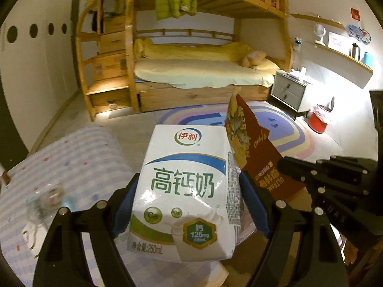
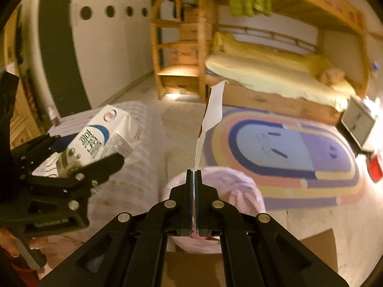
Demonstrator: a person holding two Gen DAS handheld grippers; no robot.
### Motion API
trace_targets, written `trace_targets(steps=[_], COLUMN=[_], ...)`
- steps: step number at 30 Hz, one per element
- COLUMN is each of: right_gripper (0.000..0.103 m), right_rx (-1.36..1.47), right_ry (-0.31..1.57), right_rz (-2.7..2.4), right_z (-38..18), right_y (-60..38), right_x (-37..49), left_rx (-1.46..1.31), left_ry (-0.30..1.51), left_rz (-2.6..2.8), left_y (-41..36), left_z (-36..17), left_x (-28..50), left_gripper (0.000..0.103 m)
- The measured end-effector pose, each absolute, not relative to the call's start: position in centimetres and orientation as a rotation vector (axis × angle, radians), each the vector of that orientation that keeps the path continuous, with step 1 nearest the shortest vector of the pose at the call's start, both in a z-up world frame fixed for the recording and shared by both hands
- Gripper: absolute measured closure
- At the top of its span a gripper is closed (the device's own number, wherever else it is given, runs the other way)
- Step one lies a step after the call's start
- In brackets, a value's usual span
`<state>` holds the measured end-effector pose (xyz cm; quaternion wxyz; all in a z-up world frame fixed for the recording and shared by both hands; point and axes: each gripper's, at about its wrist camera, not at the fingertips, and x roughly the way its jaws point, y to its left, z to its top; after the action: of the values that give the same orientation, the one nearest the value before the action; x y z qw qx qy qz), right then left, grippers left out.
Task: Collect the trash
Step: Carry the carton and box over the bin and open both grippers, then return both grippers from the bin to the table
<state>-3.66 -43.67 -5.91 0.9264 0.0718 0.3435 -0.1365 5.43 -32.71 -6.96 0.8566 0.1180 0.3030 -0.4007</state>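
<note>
My left claw [image 1: 189,205] is spread wide and clamped on a white milk carton [image 1: 184,191], its blue pads pressed against the carton's two narrow sides; the carton's long axis runs away from me toward twelve o'clock. My right claw [image 2: 194,174] is pressed together, pinching the bottom edge of a flat snack wrapper [image 2: 210,119] that stands up edge-on toward twelve o'clock.

Directly under and just beyond the right claw sits a bin lined with a pink bag [image 2: 229,186], its mouth open at twelve o'clock from my fingertips. I judge that the drop turns on this: the right claw is nearly over that bag, while the left claw [image 2: 71,157] with its carton [image 2: 103,136] hangs off at nine o'clock over a striped cloth [image 2: 141,174].

The left view never shows the pink bag; instead it shows the wrapper's [image 1: 258,150] brown printed face and a red bin [image 1: 318,119] far off at two o'clock by the nightstand [image 1: 287,91]. The right view shows only the wrapper's pale thin edge.
</note>
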Motion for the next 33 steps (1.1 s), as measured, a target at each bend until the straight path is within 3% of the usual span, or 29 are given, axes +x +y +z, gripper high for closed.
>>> trace_targets(steps=[6, 8, 10, 19, 33], right_gripper=[0.098, 0.088, 0.075, 0.070, 0.062], right_rx=[0.224, 0.261, 0.280, 0.278, 0.177], right_ry=[0.714, 0.710, 0.692, 0.652, 0.653], right_rz=[-0.301, -0.326, -0.349, -0.324, -0.074], right_z=[-8.2, -8.4, -8.2, -6.7, -4.2], right_y=[-48.2, -49.2, -49.7, -48.3, -36.7], right_x=[-3.7, -3.7, -4.2, -5.9, -2.8], left_rx=[0.263, 0.257, 0.247, 0.236, 0.292], left_ry=[0.650, 0.654, 0.657, 0.645, 0.588], left_rz=[-0.866, -0.883, -0.886, -0.830, -0.515], left_y=[-36.6, -37.3, -37.7, -34.4, -17.7], left_z=[-8.0, -8.1, -8.1, -6.9, -3.0], left_x=[6.6, 6.9, 7.4, 7.1, 8.1], left_gripper=[0.024, 0.023, 0.016, 0.014, 0.012])
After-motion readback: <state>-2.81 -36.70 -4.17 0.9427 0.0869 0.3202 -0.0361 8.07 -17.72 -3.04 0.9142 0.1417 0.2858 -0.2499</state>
